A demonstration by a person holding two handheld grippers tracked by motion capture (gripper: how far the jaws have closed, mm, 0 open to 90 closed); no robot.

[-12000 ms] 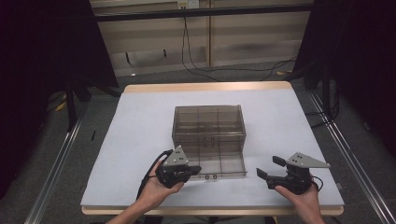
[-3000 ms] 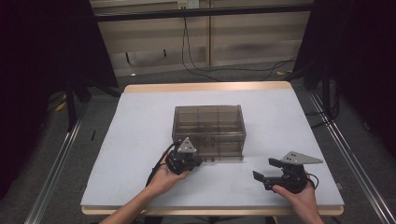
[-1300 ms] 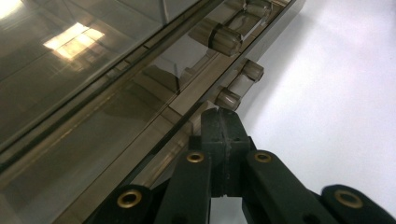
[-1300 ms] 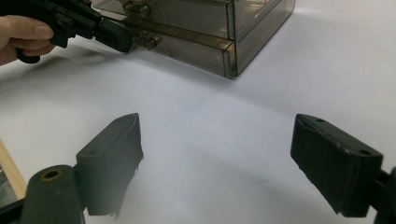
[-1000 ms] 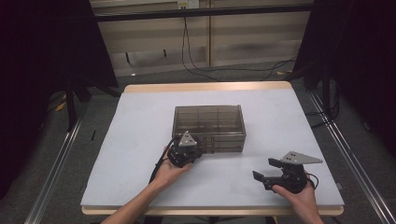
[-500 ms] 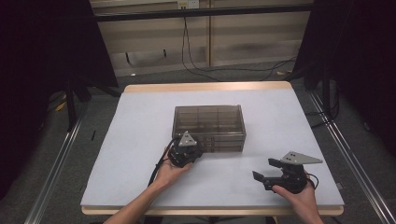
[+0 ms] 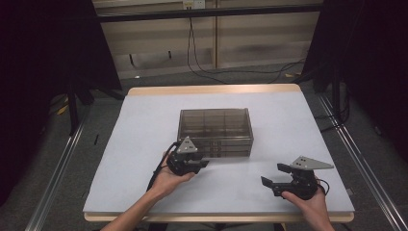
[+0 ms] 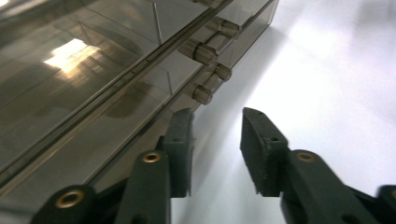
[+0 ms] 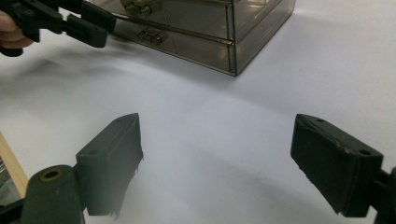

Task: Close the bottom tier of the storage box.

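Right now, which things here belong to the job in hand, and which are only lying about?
In the job:
- smoky plastic drawer box
- left claw, open at the box front
- right claw, open, waiting

Lying about:
- cables on the floor behind the table

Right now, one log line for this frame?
left gripper: open, at drawer box front | right gripper: open, idle over table | drawers: closed

1 drawer box [image 7: 215, 131], 2 grippers (1 per hand), 1 table [image 7: 144, 125].

Dim room, bright white table [image 7: 144, 144]; glare on smoked plastic box [image 8: 70, 56]; soft shadows, near jaws blurred.
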